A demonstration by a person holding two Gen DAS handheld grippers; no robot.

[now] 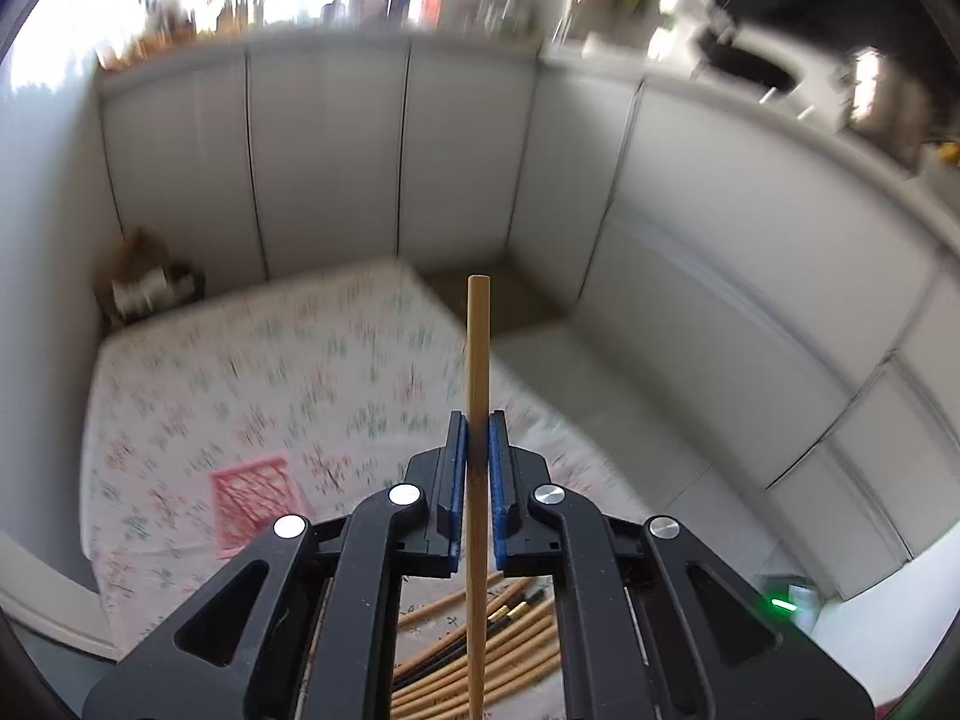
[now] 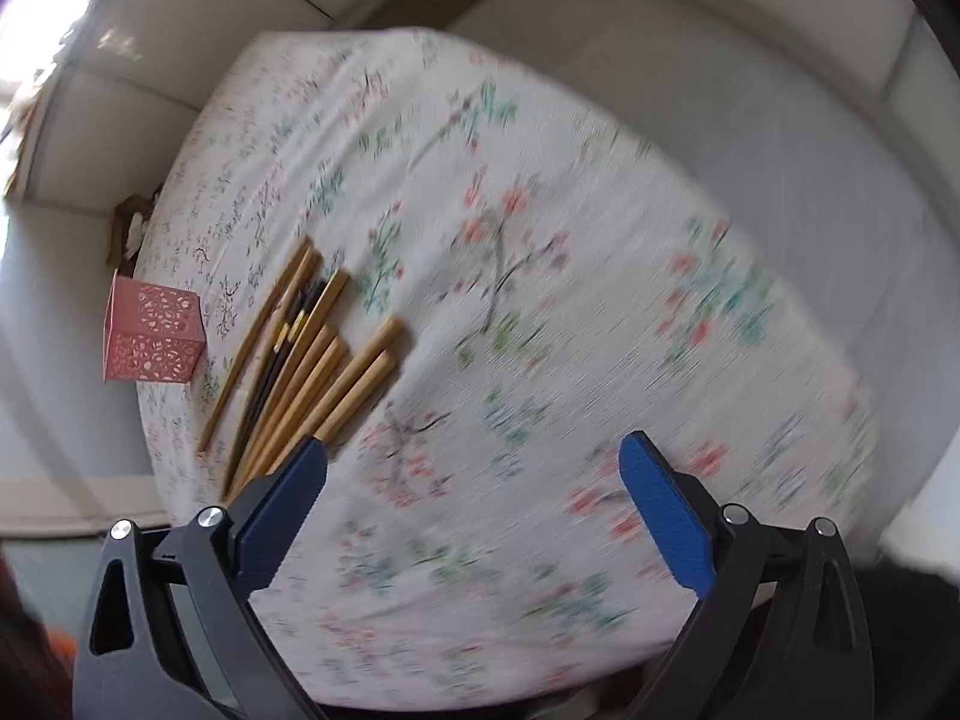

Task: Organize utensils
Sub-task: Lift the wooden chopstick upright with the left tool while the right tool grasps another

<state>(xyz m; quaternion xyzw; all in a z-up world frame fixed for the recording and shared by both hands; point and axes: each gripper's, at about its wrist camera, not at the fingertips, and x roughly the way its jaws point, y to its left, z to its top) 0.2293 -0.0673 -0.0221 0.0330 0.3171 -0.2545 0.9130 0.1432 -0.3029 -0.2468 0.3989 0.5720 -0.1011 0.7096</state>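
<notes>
My left gripper [image 1: 478, 426] is shut on a single light wooden chopstick [image 1: 477, 360], which sticks out forward past its blue pads, raised above the table. Below it lies the pile of chopsticks [image 1: 480, 654], several bamboo and a few dark ones. A pink perforated square holder [image 1: 258, 504] stands on the flowered tablecloth to the left. In the right wrist view the same pile of chopsticks [image 2: 306, 348] lies left of centre, with the pink holder [image 2: 153, 339] at the table's left edge. My right gripper [image 2: 474, 456] hangs open over bare cloth, nothing between its fingers.
The table wears a white flowered tablecloth [image 2: 540, 240] and sits in a corner of pale grey cabinet fronts [image 1: 330, 150]. A brown box [image 1: 150, 282] rests on the floor beyond the table's far left corner. A counter with a dark sink [image 1: 744, 66] runs along the right.
</notes>
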